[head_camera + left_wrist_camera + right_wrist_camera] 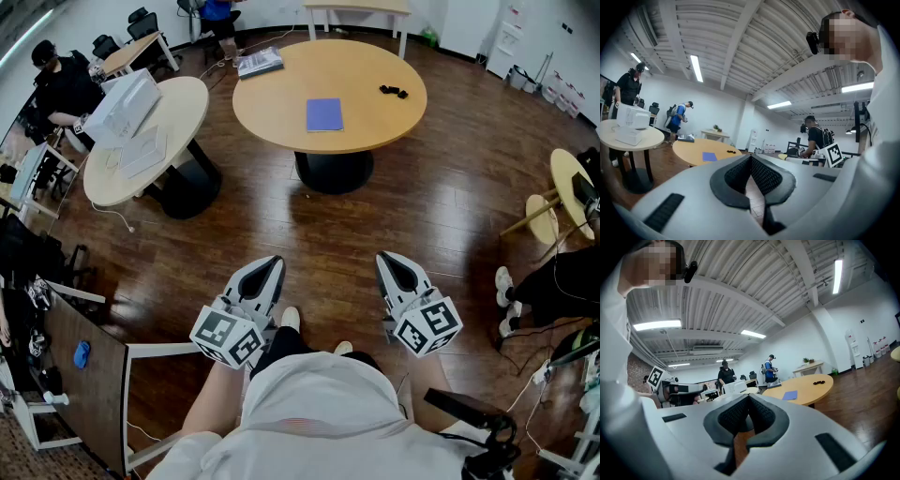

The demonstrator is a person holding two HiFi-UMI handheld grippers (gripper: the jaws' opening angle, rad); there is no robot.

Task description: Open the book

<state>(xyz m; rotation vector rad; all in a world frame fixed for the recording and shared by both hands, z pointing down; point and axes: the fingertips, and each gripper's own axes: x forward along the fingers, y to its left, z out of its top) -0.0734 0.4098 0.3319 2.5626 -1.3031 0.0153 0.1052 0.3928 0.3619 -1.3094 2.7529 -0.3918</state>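
Note:
A thin blue book (324,114) lies shut and flat on the round wooden table (272,108), far ahead of me across the floor. It also shows small in the left gripper view as the book (709,156) and in the right gripper view as the book (790,395). My left gripper (272,265) and right gripper (389,261) are held close to my body, side by side and pointing forward, well short of the table. Both stand shut with nothing between the jaws: left gripper (750,157), right gripper (749,396).
A small black object (393,91) and a stack of papers (260,62) also lie on the book's table. A second round table (178,108) at the left carries a white box (127,103). A seated person (66,89) is at far left; someone's legs (525,281) at right.

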